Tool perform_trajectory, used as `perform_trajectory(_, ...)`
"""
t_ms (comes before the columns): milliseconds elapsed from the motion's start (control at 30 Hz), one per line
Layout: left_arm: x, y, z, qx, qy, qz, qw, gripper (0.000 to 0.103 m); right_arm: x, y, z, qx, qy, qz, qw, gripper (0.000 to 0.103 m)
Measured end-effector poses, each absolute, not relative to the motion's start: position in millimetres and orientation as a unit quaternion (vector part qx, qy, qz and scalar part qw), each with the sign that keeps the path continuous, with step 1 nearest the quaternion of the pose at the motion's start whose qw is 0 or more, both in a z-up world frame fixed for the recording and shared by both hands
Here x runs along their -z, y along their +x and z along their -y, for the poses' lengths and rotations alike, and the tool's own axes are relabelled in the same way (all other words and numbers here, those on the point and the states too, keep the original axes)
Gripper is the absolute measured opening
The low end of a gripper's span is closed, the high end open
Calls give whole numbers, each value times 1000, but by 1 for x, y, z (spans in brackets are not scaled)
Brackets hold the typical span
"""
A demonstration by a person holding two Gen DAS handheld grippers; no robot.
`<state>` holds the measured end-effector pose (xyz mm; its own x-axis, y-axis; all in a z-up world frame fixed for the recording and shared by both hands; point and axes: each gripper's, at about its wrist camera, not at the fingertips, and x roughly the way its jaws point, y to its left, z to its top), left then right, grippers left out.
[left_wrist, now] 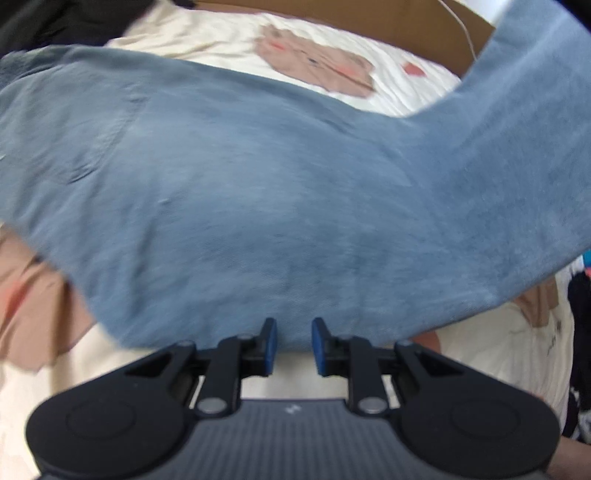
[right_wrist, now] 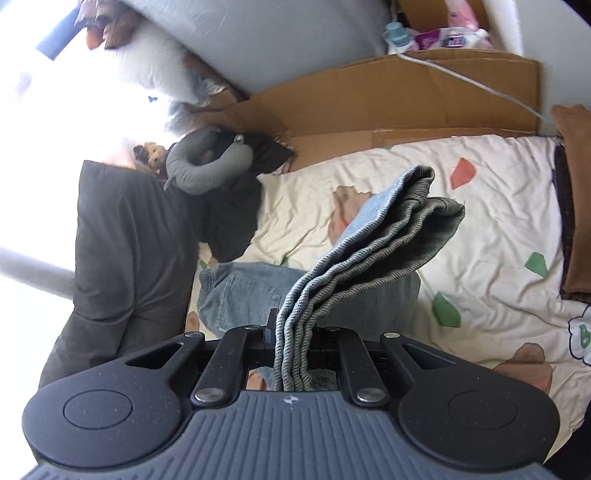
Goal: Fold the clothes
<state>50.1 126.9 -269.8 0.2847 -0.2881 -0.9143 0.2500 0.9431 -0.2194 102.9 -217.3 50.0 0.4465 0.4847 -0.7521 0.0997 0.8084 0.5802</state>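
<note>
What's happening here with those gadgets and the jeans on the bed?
A person is folding a pair of blue jeans on a bed with a cream patterned sheet, using two hand-held tools. The right tool is shut on a bunched, layered edge of the denim and holds it up off the bed. In the left view, the left tool has a gap between its blue pads; the denim spreads just ahead of it, apparently not pinched.

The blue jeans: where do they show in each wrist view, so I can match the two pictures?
Left wrist view: the blue jeans fill the middle of the picture as a wide, blurred sheet, just beyond the left tongs.
Right wrist view: bunched folds of the jeans run up from the right tongs at bottom centre; more denim lies on the bed behind.
Shared landmark: the cream bedsheet with coloured prints, backed by brown cardboard.
</note>
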Motion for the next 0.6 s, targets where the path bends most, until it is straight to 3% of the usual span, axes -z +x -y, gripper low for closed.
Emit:
perform_trajectory(333, 226, 18, -202, 64, -128, -555, 819, 22, -63, 150, 134, -206, 237, -515, 798, 10)
perform_trajectory(600, 184, 2, -248, 15, -135, -516, 845, 23, -48, 183, 79, -245, 229, -527, 781, 10)
